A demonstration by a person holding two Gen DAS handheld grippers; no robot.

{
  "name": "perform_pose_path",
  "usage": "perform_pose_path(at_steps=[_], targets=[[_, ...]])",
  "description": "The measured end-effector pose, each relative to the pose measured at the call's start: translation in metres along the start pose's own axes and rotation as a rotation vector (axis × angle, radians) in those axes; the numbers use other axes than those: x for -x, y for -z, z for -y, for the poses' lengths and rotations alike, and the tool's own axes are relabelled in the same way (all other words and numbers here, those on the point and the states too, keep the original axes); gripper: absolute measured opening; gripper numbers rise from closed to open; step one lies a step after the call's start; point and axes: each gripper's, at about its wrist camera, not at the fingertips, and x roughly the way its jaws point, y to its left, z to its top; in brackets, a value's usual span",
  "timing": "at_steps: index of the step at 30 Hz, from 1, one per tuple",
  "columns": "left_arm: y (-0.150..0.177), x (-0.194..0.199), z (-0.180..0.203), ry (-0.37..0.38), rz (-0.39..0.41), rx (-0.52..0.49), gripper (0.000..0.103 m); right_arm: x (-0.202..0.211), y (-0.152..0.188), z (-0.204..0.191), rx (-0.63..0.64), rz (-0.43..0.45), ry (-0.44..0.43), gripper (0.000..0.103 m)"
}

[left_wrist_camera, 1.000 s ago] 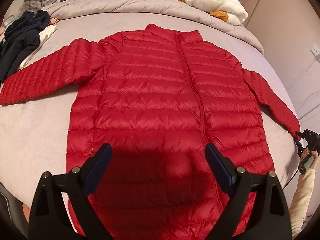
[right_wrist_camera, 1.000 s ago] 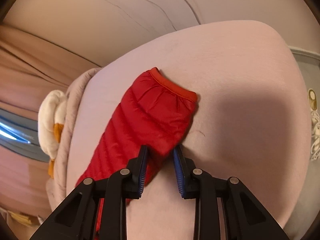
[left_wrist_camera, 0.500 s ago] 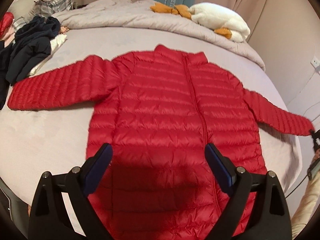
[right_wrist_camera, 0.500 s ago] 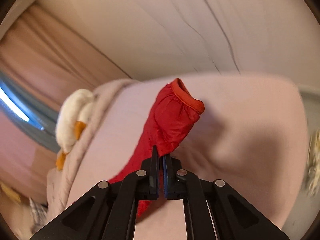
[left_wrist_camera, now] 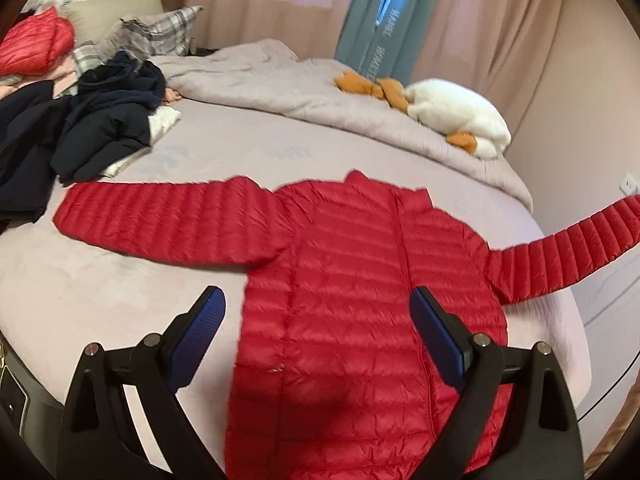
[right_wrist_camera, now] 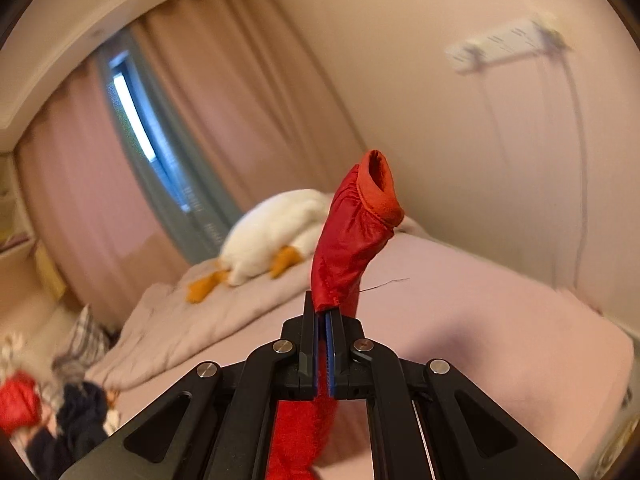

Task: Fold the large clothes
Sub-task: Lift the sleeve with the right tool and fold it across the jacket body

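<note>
We see right gripper [right_wrist_camera: 327, 322] jaws clamped on jacket sleeve [right_wrist_camera: 352, 236], cuff raised; left gripper [left_wrist_camera: 318, 316] jaws wide above red jacket [left_wrist_camera: 360, 320]; only left view shows its body flat on bed [left_wrist_camera: 100, 300].

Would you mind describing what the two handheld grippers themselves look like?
Both are matte black, angular frames with triangular cut-outs and round silver pivot screws. The left gripper has long flat fingers faced with textured blue pads; the right gripper shows thin blue pad edges. No cables or sleeves show.

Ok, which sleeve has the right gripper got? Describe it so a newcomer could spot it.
Start at the bed, where the red puffer jacket lies front up. Follow its body to the sleeve on the side of the white plush goose. That sleeve is lifted off the bed, its cuff pinched in the right gripper; the other sleeve lies flat.
</note>
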Motion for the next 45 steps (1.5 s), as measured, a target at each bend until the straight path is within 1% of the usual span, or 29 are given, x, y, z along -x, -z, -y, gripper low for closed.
perform_pose_path(at_steps=[4,8,12,16,22,27,34,39,45], targets=[[-0.001,0.010,-0.014,-0.014,0.027,0.029,0.093,-0.008,0.001,-0.036,0.092,-0.015,-0.072,0.004],[-0.002,0.020,-0.021,-0.027,0.059,0.027,0.093,-0.016,0.014,-0.071,0.178,-0.051,-0.159,0.004],[-0.004,0.024,-0.028,-0.023,0.075,0.044,0.093,-0.022,0.028,-0.092,0.243,-0.085,-0.222,0.004],[-0.003,0.024,-0.034,-0.027,0.076,0.053,0.093,-0.033,0.050,-0.119,0.318,-0.140,-0.272,0.004],[0.000,0.020,-0.046,-0.041,0.054,0.081,0.093,-0.043,0.080,-0.154,0.402,-0.230,-0.353,0.004],[0.001,0.019,-0.054,-0.054,0.056,0.096,0.093,-0.045,0.095,-0.169,0.450,-0.291,-0.402,0.004],[0.003,0.015,-0.062,-0.069,0.045,0.117,0.093,-0.052,0.131,-0.187,0.495,-0.395,-0.467,0.004],[0.004,0.011,-0.063,-0.073,0.033,0.121,0.093,-0.060,0.159,-0.193,0.495,-0.485,-0.497,0.004],[0.008,0.010,-0.066,-0.084,0.026,0.120,0.093,-0.067,0.196,-0.202,0.536,-0.593,-0.513,0.004]])
